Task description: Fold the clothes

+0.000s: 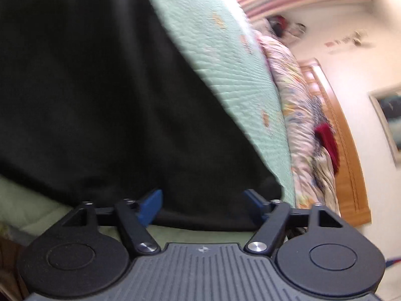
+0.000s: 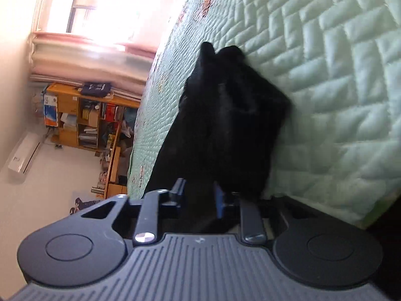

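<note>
- Black soft fabric garment [image 1: 100,95] lay on a mint-green quilted bedspread [image 1: 225,75] covering the bed; in left wrist view it filled most of the frame, spread flat w/ one straight edge running diagonally across the spread.
- In right wrist view the same black garment [image 2: 225,115] looked bunched, narrowing to two rounded lumps at its far end, bedspread [image 2: 325,75] on both sides of it.
- Left tool [image 1: 204,207]: blue fingers [image 1: 150,207] set wide apart, garment's near hem lying across the gap between them; couldn't tell if either finger touched the cloth, nothing clamped.
- Right tool [image 2: 199,198]: fingers [image 2: 218,202] drawn close, narrow gap, black fabric passing through it – appeared pinched on the garment.
- Left view bkgd: crumpled pale floral duvet [image 1: 300,115] along far side of bed, dark red cloth item [image 1: 327,141] on it, orange-brown wooden headboard [image 1: 348,155] behind, framed picture [image 1: 388,120] on wall. All motion-blurred.
- Right view bkgd: bright window [image 2: 105,5] w/ pinkish curtain, wooden shelf unit [image 2: 82,118] crammed w/ books & boxes, white wall-mounted AC unit [image 2: 23,156].
</note>
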Available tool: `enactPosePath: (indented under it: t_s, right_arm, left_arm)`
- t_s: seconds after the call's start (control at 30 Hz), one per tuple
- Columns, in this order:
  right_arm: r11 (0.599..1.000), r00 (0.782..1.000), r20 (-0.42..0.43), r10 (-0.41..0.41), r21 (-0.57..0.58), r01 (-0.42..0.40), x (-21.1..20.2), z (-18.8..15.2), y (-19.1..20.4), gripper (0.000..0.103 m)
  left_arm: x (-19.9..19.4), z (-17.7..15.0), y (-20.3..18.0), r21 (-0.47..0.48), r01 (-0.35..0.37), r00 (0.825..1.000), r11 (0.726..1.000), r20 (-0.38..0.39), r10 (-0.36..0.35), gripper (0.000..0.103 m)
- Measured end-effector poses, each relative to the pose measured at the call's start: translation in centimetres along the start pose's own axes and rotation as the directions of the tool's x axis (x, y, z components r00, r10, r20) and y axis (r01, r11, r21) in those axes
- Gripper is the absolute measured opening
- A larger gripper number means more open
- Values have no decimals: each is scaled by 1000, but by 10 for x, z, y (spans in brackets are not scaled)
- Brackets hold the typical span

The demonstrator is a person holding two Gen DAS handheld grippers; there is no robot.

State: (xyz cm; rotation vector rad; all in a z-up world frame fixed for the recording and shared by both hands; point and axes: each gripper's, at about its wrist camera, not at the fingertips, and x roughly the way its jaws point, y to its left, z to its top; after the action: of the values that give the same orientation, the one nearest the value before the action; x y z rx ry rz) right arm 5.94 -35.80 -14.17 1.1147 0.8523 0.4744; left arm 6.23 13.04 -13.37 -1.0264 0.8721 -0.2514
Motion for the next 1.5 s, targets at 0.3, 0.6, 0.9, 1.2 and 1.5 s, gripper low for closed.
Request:
enactPosePath:
  t_s: [0.3,0.6,0.9,1.2,1.5]
  right_arm:
    - [988,996,7,84,-130,-83,31,5,49,40]
    - [991,988,82,-128,-37,131,50,24,22,0]
    - [985,983,114,-142,-82,151,57,7,33,18]
    - [972,974,136,-181,-127,198,53,-3,38,31]
    - [948,964,152,-219,-202,247,64,-12,60,53]
  left_arm:
    - [-35,18,-13,40,32,991,999,127,-37,74]
    - [-81,34,46,-141,-11,963,990,264,48,65]
    - [-215,44,79,-103,18,811,994,583,46,78]
    - [-276,83,205,-392,76,785,917,591,187,12]
    - [-242,96,117,-129,89,803,988,596,5,80]
